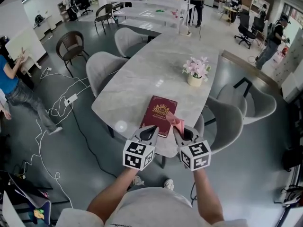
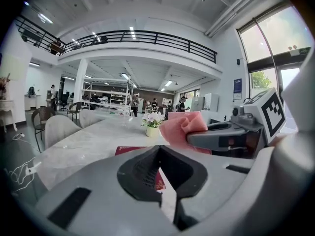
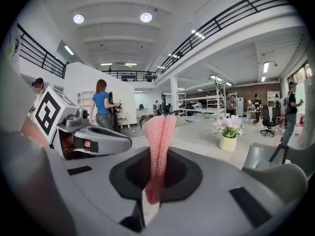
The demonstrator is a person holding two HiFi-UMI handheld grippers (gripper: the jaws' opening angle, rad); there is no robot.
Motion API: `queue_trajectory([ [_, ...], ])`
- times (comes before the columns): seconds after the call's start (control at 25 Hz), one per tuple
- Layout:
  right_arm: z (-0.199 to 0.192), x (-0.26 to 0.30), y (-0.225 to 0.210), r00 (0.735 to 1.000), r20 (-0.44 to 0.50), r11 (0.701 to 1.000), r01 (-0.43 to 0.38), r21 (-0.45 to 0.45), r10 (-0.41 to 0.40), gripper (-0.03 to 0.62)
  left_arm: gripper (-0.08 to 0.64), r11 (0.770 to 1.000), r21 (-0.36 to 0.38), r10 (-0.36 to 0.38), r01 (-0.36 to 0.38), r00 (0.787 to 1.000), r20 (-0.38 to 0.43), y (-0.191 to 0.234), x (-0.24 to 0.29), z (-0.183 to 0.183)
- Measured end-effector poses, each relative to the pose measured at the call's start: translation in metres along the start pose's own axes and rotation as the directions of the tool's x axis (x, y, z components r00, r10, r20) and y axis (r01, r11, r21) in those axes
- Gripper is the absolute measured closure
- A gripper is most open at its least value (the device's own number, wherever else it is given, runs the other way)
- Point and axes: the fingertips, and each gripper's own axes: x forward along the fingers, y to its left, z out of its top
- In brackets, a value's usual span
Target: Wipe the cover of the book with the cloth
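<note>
A dark red book with a gold emblem lies flat near the front edge of the marble table; a strip of it shows in the left gripper view as the book. My right gripper is shut on a pink cloth that sticks up from its jaws, held above the book's near right corner. In the right gripper view the cloth stands folded between the closed jaws of the right gripper. My left gripper is shut and holds nothing, close to the book's near edge. The left gripper also sees the cloth.
A white pot of pink flowers stands on the table beyond the book. Grey chairs ring the table, one chair just right of my right gripper. Cables trail on the floor at left. People stand around the room.
</note>
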Motion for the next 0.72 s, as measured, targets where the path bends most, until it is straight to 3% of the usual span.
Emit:
queue_trajectory([
  [0.72,-0.001,-0.001,-0.006,1.0,0.005,1.0,0.002,0.012,-0.002,0.575,0.552,1.0,0.006,-0.022,0.023,1.0,-0.007,-0.008,0.009,0.001],
])
